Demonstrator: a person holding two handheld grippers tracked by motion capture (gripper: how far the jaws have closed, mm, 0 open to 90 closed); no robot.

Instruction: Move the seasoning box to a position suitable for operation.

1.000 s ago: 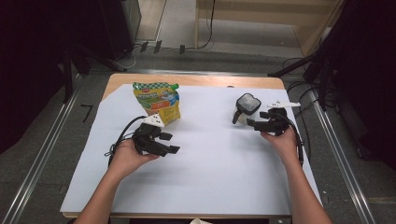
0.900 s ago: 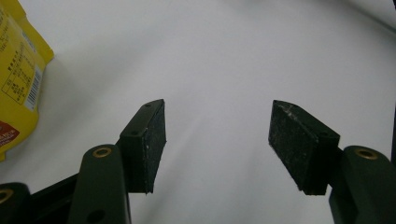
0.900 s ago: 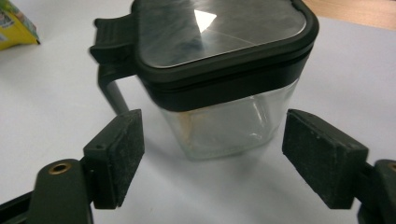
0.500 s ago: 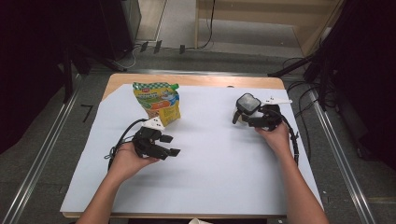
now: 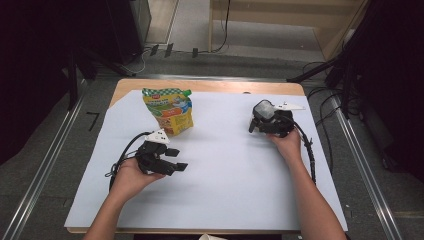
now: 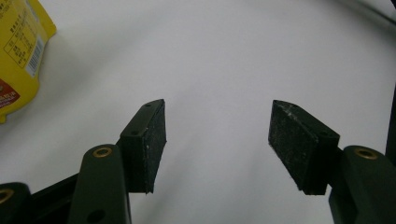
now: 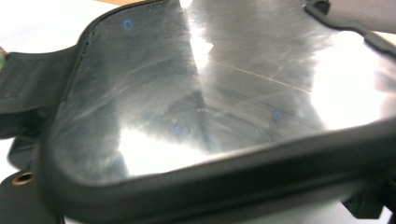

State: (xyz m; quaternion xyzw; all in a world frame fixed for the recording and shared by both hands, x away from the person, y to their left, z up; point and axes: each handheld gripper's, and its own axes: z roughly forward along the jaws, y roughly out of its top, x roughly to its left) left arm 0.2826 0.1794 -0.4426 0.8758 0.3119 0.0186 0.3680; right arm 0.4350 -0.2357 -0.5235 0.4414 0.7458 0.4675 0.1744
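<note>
A yellow and green snack pouch (image 5: pixel 167 110) stands at the back left of the white table (image 5: pixel 225 190); its corner shows in the left gripper view (image 6: pixel 18 51). My left gripper (image 5: pixel 177 159) rests in front of the pouch, open, with bare table between its pads (image 6: pixel 217 135). At the back right, my right gripper (image 5: pixel 261 121) holds a black-rimmed shiny plate (image 5: pixel 263 110) tilted up off the table. That plate (image 7: pixel 201 93) sits very close in the right gripper view, across the jaws. The jaws have just been opening slightly, with the plate still between them.
The white sheet covers a wooden table whose back edge (image 5: pixel 210 86) shows. Metal rails (image 5: pixel 357 165) run along both sides. Cables (image 5: pixel 310 155) trail from the grippers, and more lie on the floor behind the table.
My right hand has shifted a little to the left and lower, with the shiny plate staying at its tip. The left hand and the pouch have not moved.
</note>
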